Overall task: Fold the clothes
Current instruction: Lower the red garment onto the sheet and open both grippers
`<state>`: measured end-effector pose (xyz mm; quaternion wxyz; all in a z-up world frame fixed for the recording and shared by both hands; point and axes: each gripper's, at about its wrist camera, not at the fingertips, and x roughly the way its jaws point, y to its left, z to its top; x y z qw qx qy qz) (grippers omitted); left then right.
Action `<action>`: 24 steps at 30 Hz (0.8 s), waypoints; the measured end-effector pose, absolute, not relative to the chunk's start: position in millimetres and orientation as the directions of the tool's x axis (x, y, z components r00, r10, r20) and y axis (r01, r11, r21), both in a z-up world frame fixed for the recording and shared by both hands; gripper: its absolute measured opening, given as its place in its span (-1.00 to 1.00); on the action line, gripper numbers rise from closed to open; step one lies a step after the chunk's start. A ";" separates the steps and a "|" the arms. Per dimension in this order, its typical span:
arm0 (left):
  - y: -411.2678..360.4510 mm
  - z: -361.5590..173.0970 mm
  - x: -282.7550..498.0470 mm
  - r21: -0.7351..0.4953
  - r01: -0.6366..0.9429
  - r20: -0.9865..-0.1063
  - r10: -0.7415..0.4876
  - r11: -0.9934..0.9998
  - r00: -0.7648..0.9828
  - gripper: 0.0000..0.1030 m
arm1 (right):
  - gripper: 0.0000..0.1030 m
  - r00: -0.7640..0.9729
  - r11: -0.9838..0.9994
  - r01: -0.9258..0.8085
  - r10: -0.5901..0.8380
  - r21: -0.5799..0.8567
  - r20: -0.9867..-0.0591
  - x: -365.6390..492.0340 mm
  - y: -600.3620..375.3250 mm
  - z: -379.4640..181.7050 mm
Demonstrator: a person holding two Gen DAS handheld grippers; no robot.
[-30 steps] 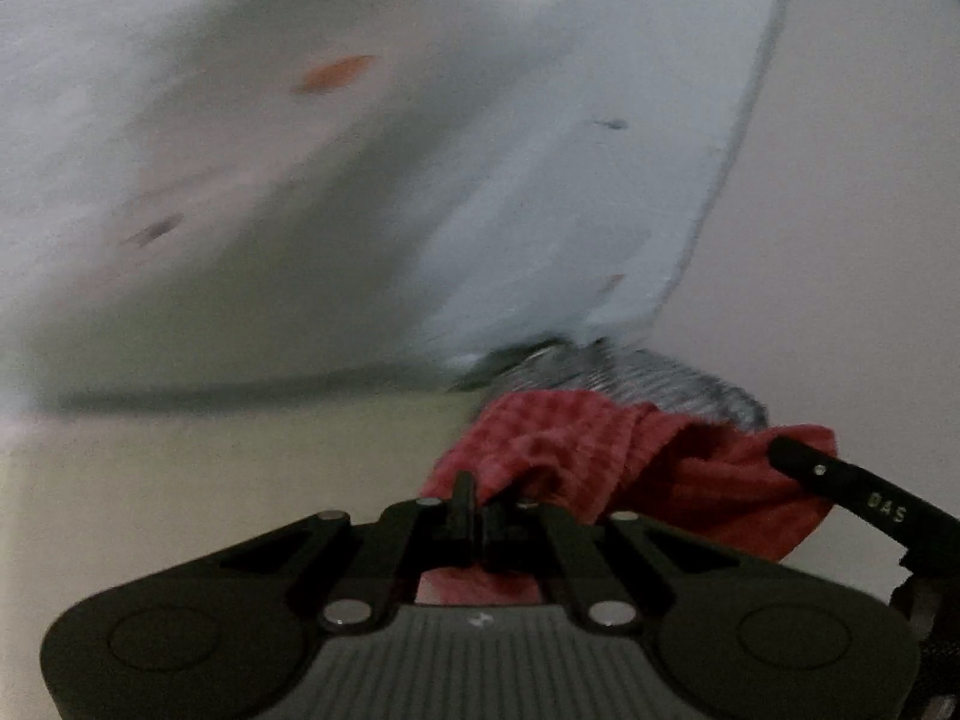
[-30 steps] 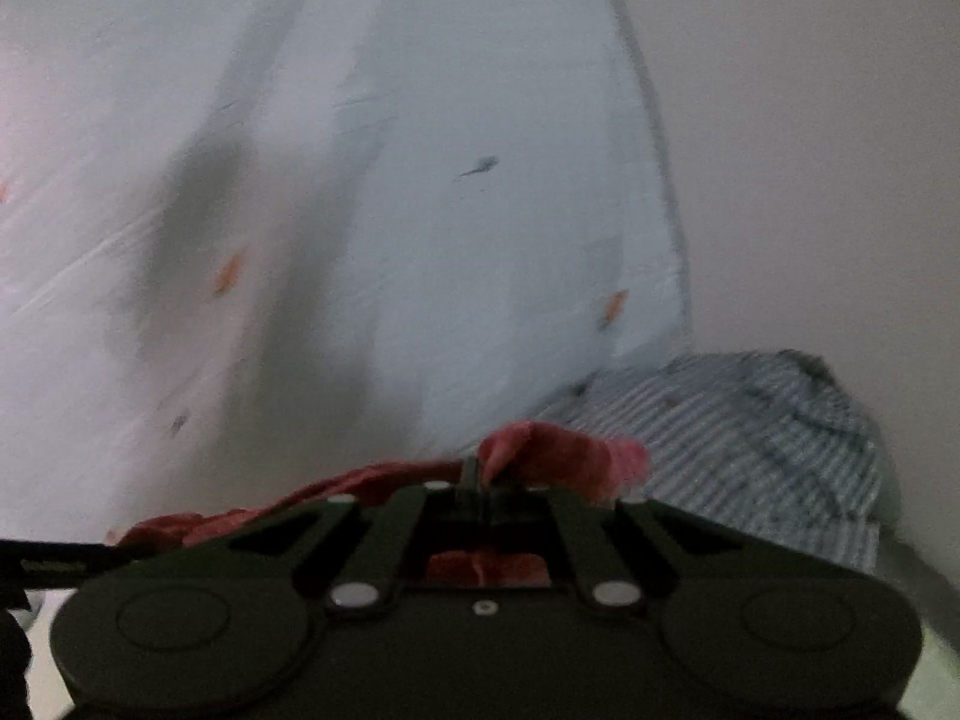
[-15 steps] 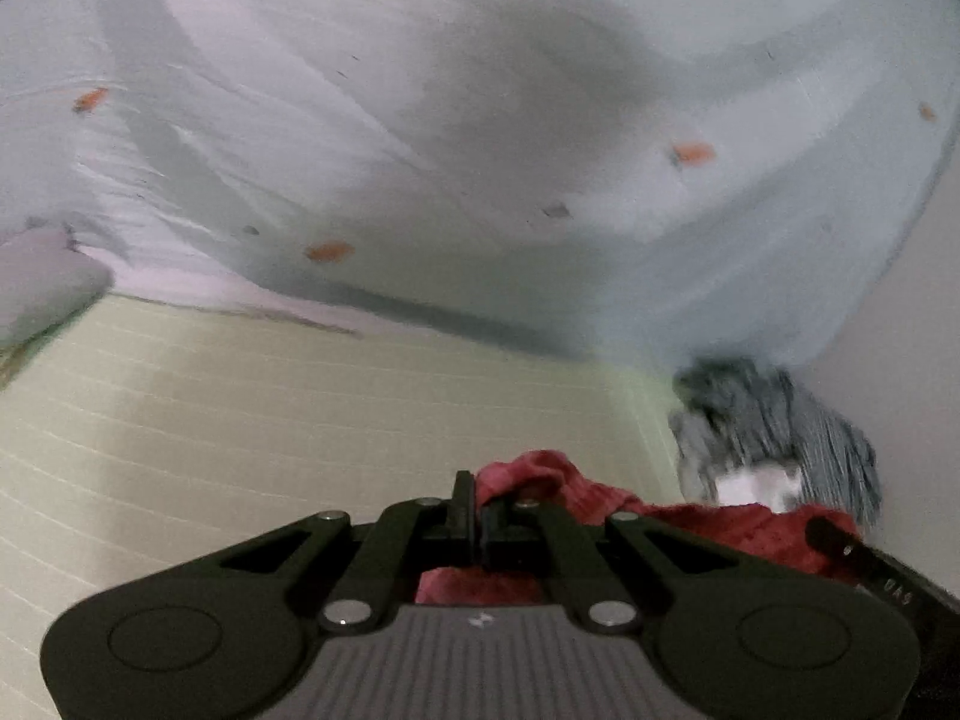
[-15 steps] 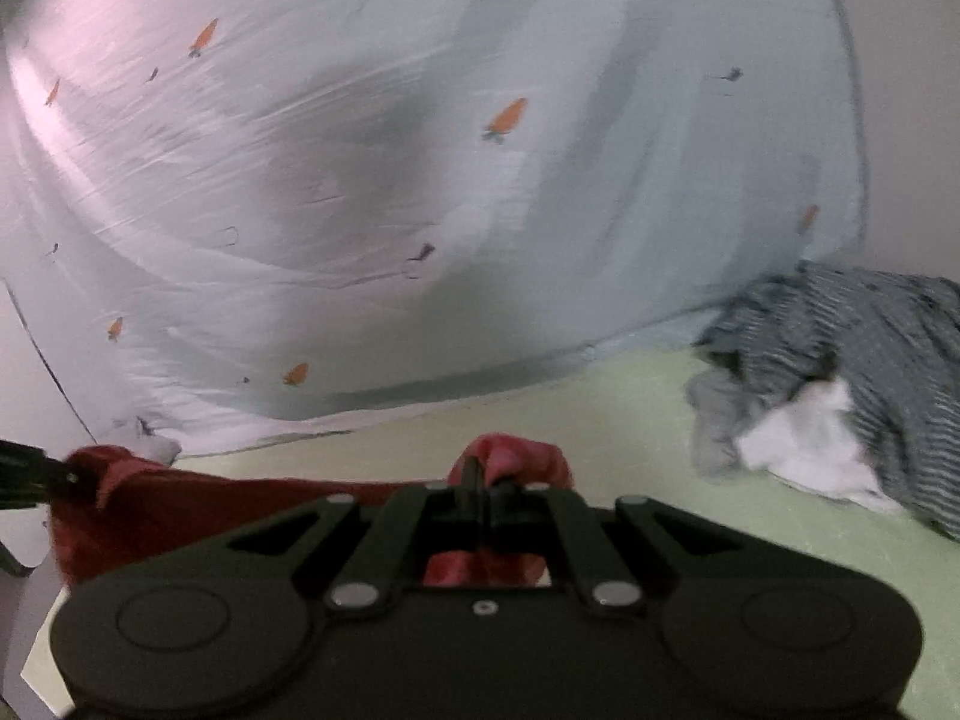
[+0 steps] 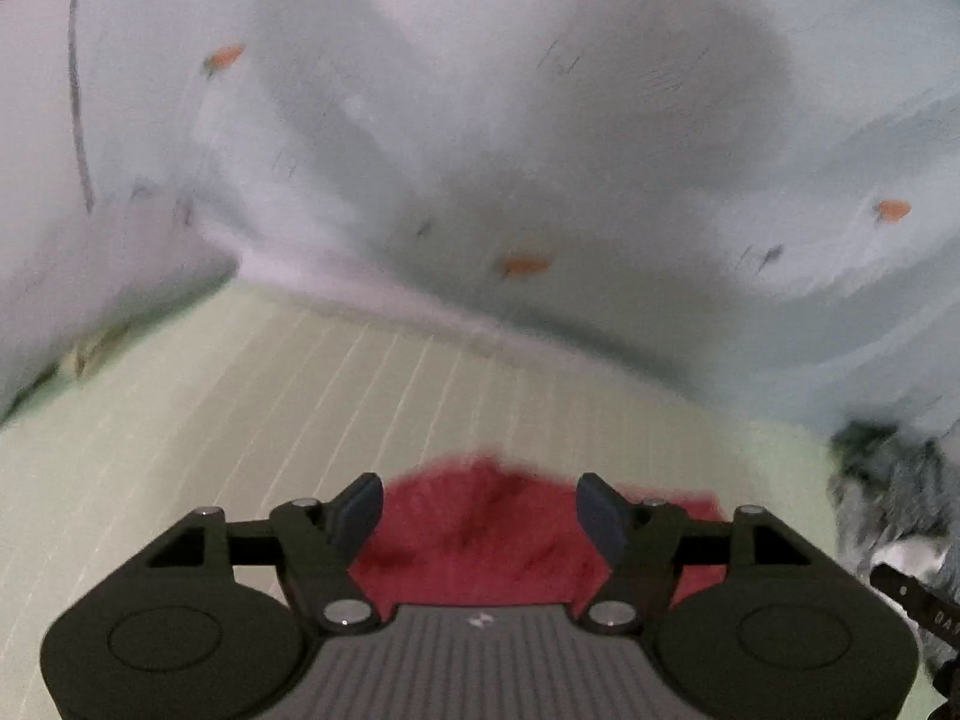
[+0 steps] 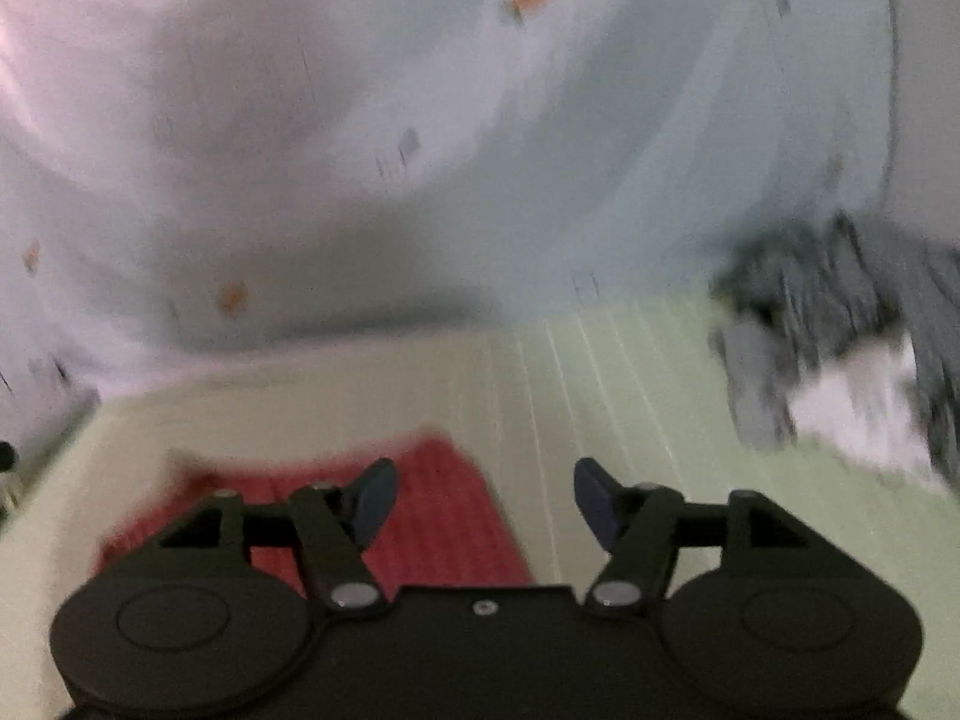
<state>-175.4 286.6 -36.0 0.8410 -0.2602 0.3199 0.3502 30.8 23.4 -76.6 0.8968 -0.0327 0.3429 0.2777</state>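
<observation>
A pale green mat [image 5: 300, 420] with thin white lines covers the surface, and a light blue sheet [image 5: 480, 120] printed with small orange carrots hangs behind it (both views are blurred). The red cloth [image 5: 480, 534] lies flat on the mat. The left gripper [image 5: 480, 510] and right gripper [image 6: 485, 498] both have fingers spread wide, holding nothing. A grey striped pile [image 6: 840, 324] sits at the right.
</observation>
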 end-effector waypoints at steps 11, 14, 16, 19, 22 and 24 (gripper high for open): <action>273.0 -81.4 -219.7 -0.156 -0.815 -0.833 0.369 0.558 0.413 0.39 | 0.36 0.444 0.888 -0.454 0.302 0.079 -0.844 14.9 -11.5 -187.5; 270.1 -85.6 -226.5 -0.144 -0.817 -0.838 0.369 0.559 0.401 0.39 | 0.06 0.433 0.874 -0.481 0.303 0.067 -0.849 12.9 -11.4 -197.2; 268.1 -88.3 -231.1 -0.136 -0.818 -0.842 0.369 0.559 0.393 0.39 | -0.94 0.422 0.856 -0.512 0.329 0.078 -0.845 9.9 -9.7 -197.0; 269.7 -94.0 -236.4 -0.139 -0.823 -0.847 0.366 0.550 0.387 0.39 | -0.99 0.386 0.820 -0.561 0.381 0.114 -0.840 2.7 -8.4 -194.8; 275.5 -98.6 -238.1 -0.136 -0.833 -0.851 0.366 0.536 0.375 0.39 | -0.99 0.442 0.875 -0.481 0.298 0.057 -0.846 7.2 -24.5 -191.4; 282.9 -98.9 -235.9 -0.140 -0.829 -0.848 0.366 0.542 0.383 0.39 | -0.96 0.480 0.922 -0.388 0.219 0.019 -0.849 14.1 -38.0 -189.7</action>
